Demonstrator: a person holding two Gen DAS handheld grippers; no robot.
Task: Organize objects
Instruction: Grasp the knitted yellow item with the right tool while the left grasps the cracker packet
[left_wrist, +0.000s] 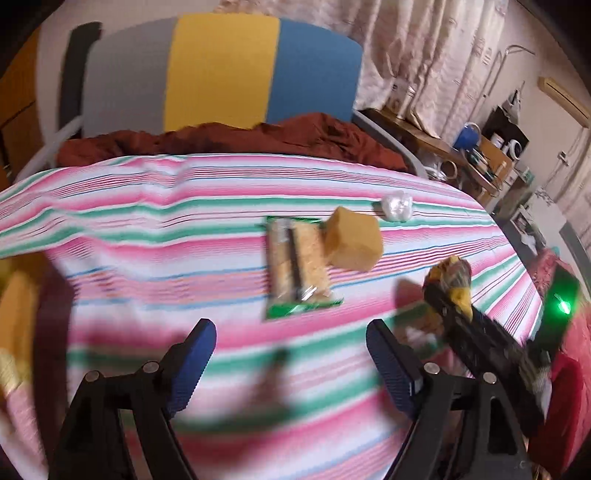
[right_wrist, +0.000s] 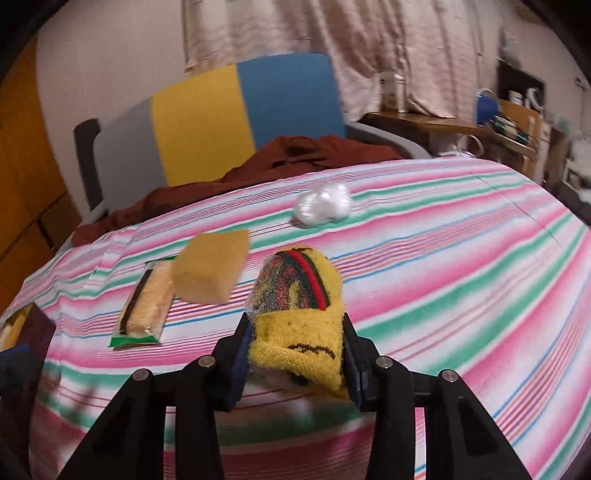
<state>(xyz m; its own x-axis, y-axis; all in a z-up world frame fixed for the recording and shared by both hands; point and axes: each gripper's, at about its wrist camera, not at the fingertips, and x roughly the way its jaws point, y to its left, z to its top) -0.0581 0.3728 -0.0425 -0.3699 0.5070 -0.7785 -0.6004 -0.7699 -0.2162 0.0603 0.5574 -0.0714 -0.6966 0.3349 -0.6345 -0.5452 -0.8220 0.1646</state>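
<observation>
My left gripper (left_wrist: 291, 326) hangs open over the striped cloth (left_wrist: 147, 229), its blue pads (left_wrist: 192, 365) empty. Just beyond it lies a green-edged packet of wafer biscuits (left_wrist: 297, 266), and a tan sponge block (left_wrist: 352, 242) touches the packet's right side. A crumpled ball of clear plastic (left_wrist: 397, 206) sits farther back right. My right gripper (right_wrist: 295, 321) is shut on a rolled yellow knit cloth with red and green stripes (right_wrist: 303, 295), held just above the striped cloth. The same roll (left_wrist: 452, 280) shows at the right of the left wrist view. The packet (right_wrist: 142, 306), sponge (right_wrist: 210, 266) and plastic ball (right_wrist: 323, 203) lie ahead of it.
A chair with a grey, yellow and blue back (left_wrist: 221, 70) stands behind the surface, with a rust-red cloth (left_wrist: 229, 142) bunched along the far edge. A cluttered wooden shelf with a blue mug (left_wrist: 469, 134) is at the right. A dark box (right_wrist: 33, 325) sits at the left edge.
</observation>
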